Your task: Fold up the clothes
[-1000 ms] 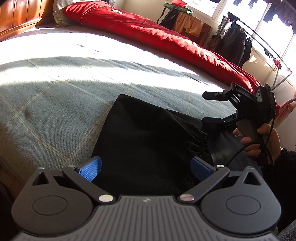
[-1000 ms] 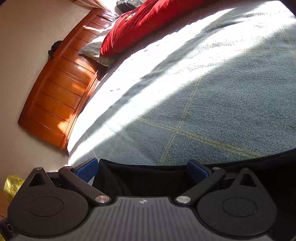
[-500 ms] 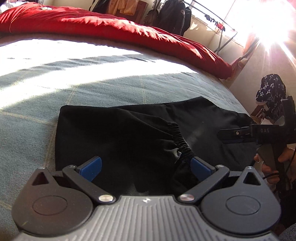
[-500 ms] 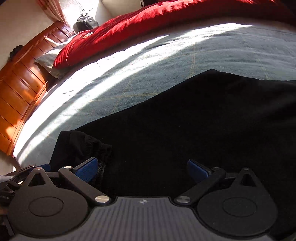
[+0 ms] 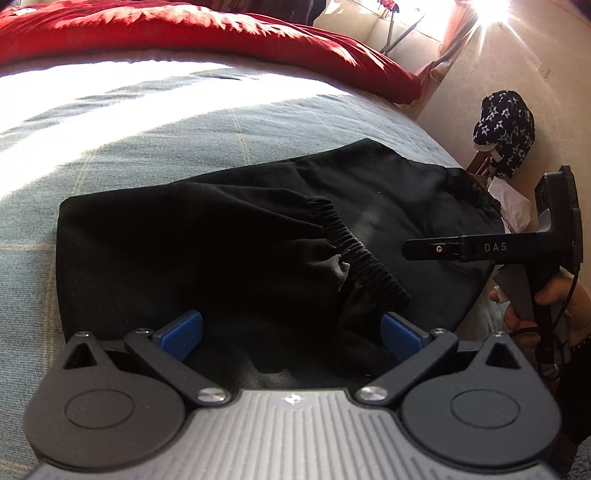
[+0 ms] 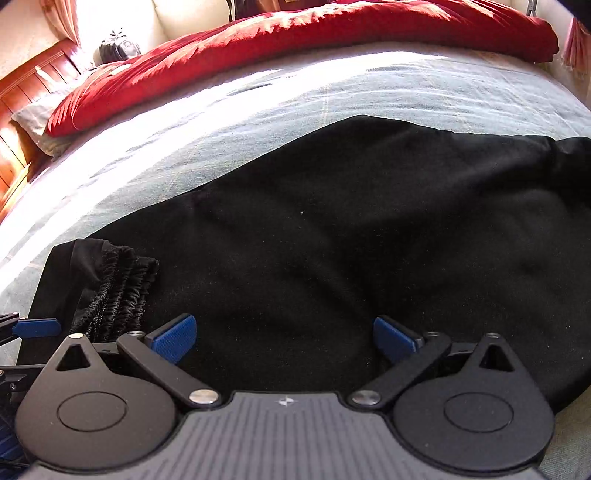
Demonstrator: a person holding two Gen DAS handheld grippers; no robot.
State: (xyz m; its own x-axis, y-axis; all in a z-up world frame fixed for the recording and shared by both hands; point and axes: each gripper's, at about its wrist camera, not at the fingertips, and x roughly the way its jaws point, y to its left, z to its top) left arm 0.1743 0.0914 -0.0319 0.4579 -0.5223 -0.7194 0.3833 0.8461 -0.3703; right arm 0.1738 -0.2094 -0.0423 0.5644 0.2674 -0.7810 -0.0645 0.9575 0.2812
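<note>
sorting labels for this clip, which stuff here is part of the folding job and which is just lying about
Part of the job: black trousers, left gripper, right gripper.

Just lying about: red duvet, star-print cloth, wooden headboard, bedspread as the work surface.

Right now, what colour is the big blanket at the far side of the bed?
Red blanket, clearest in the right wrist view.

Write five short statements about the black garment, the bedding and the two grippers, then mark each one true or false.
1. The black garment lies on a grey-blue bedspread. True.
2. The left gripper is clamped shut on cloth. False: its jaws stand wide open.
3. The red duvet lies past the garment. True.
4. The right gripper holds a white towel. False: it is open and holds nothing.
5. An elastic cuff lies folded over the garment. True.
</note>
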